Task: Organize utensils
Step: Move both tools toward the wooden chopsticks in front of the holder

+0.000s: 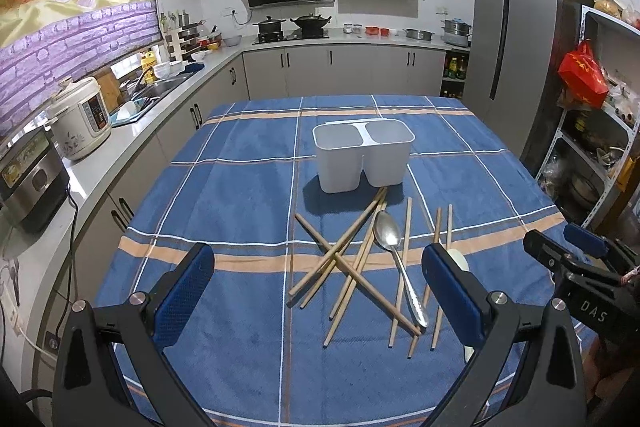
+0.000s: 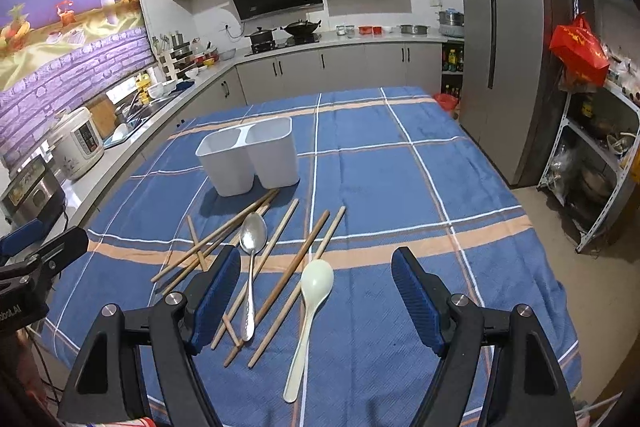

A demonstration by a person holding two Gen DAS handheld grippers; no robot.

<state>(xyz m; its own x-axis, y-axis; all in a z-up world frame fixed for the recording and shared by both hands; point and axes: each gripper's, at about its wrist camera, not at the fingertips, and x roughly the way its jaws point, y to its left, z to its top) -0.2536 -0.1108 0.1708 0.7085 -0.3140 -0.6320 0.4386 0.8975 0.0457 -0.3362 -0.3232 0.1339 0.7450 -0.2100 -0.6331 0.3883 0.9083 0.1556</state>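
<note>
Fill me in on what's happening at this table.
A person holds a gripper in each hand above a table with a blue plaid cloth, and both the left gripper and the right gripper are open and hold nothing. A white two-compartment holder stands upright, and no utensils show in it. In front of it, wooden chopsticks lie crisscrossed, with a metal spoon among them and a pale plastic spoon beside them. Sorting has not yet begun.
</note>
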